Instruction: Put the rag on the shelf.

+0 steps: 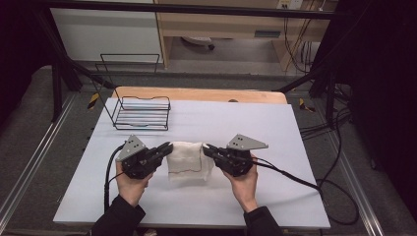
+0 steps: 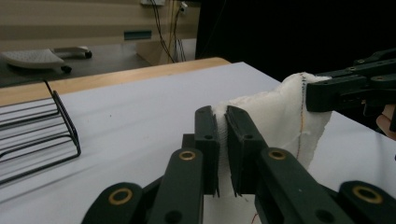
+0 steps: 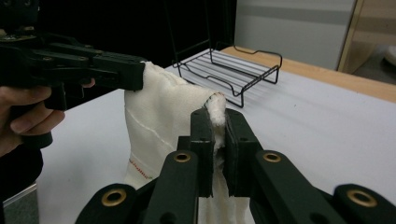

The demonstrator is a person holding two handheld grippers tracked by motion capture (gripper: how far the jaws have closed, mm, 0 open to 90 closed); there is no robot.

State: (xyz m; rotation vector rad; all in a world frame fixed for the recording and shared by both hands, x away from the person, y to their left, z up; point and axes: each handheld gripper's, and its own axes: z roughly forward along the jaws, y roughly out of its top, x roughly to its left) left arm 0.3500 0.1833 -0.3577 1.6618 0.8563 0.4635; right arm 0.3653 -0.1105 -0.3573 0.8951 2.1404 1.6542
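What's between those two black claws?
A white cloth, pinched at each end by the left gripper and right gripper, seen in the high view.

Left gripper (image 1: pixel 166 149) and right gripper (image 1: pixel 208 149) point inward toward each other, jaws clamped. Each hand (image 1: pixel 132 186) grips its body from below, forearms entering from the near edge.

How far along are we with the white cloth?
Done: both corners are pinched, by the left hand-held gripper and the right hand-held gripper. In hand: the white woven cloth hangs between them above the white table. Left, probably: folding or laying it down; black wire rack untouched.
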